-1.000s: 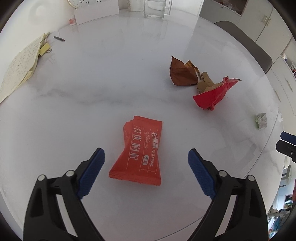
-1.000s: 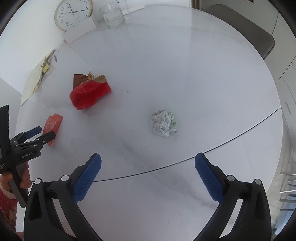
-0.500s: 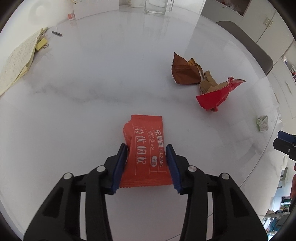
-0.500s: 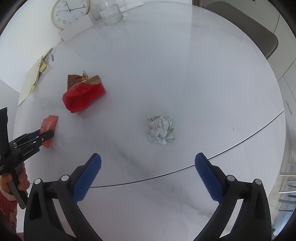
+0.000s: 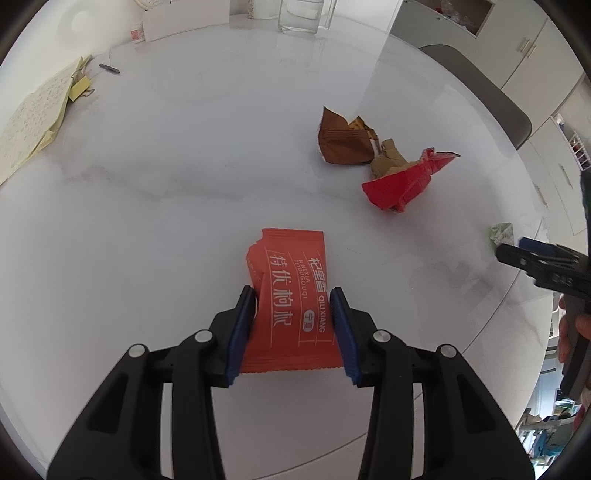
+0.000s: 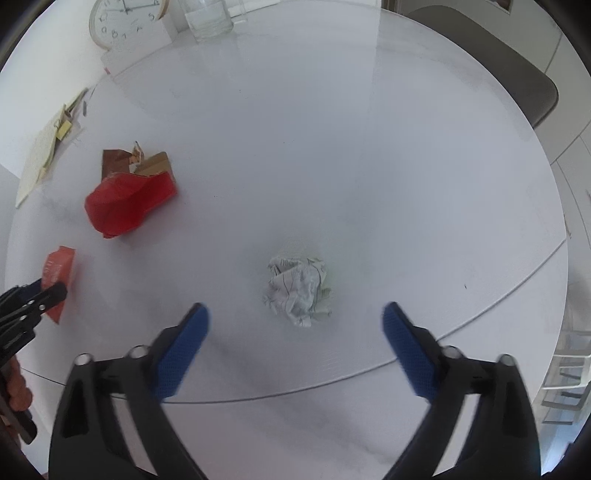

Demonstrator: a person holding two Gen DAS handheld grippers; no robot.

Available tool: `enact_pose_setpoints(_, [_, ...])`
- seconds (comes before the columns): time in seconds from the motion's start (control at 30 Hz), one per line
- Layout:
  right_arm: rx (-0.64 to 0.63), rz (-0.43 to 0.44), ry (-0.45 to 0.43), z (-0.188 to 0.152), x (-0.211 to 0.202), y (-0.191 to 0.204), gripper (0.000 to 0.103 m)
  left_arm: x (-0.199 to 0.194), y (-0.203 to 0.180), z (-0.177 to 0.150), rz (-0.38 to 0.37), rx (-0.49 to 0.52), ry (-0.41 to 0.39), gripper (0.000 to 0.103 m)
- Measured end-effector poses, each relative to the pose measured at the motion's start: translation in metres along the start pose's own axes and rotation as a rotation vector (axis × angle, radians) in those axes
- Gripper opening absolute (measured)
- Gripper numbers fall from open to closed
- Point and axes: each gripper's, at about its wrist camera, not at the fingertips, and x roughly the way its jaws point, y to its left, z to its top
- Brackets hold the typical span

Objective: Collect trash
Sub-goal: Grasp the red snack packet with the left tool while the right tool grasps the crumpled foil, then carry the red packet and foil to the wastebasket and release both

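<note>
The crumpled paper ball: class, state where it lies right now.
In the right wrist view the crumpled paper ball lies on the white table, just ahead of the open right tongs, right of the red wrapper.

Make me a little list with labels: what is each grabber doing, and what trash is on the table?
left gripper: shut on the orange wrapper, one finger on each side
right gripper: open, holding nothing, pointed at the crumpled paper ball
other trash: red wrapper and brown wrapper, lying together
trash place: no bin in view
table: round, white
not trash: glass jar, clock, notepaper at the far edge
</note>
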Motion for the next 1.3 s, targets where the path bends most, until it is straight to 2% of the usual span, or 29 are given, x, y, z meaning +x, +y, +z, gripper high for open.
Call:
enact_pose_setpoints(0.03, [-0.002,-0.005,0.01,0.001,0.003,0.001,0.063,-0.001,-0.001,-0.001,0.001,0.004,-0.001,0.041])
enact_pose_setpoints(0.07, [-0.008,-0.022,0.003,0.001,0.004,0.002,0.059,-0.002,-0.002,-0.003,-0.001,0.007,0.0,0.041])
enact_pose_setpoints(0.1, [-0.018,-0.036,-0.001,0.002,0.003,0.004,0.043,-0.004,-0.004,-0.004,-0.002,0.009,-0.001,0.041])
enact_pose_setpoints(0.13, [-0.025,-0.041,-0.004,0.002,0.001,0.004,0.034,-0.005,-0.004,-0.005,-0.002,0.011,-0.003,0.041])
enact_pose_setpoints(0.27, [-0.012,-0.009,-0.034,-0.006,-0.014,0.001,0.033,-0.007,-0.002,-0.002,-0.011,0.027,-0.008,0.041])
enact_pose_setpoints(0.43, [0.029,0.021,-0.076,-0.04,-0.051,-0.015,0.033,-0.023,-0.026,-0.013,-0.037,0.095,-0.024,0.041])
enact_pose_setpoints(0.57, [0.072,0.048,-0.102,-0.09,-0.086,-0.034,0.033,-0.041,-0.063,-0.035,-0.086,0.172,-0.034,0.041])
enact_pose_setpoints(0.7, [0.11,0.061,-0.107,-0.15,-0.11,-0.05,0.033,-0.052,-0.107,-0.065,-0.163,0.237,-0.007,0.041])
enact_pose_setpoints(0.97, [0.153,0.067,-0.054,-0.278,-0.137,-0.08,0.035,-0.058,-0.199,-0.127,-0.25,0.408,0.055,0.041])
enact_pose_setpoints(1.17, [0.172,0.113,0.01,-0.342,-0.127,-0.098,0.035,-0.066,-0.252,-0.162,-0.268,0.467,0.066,0.041])
enact_pose_setpoints(1.3, [0.144,0.135,0.035,-0.359,-0.116,-0.101,0.042,-0.072,-0.273,-0.184,-0.26,0.479,0.074,0.041])
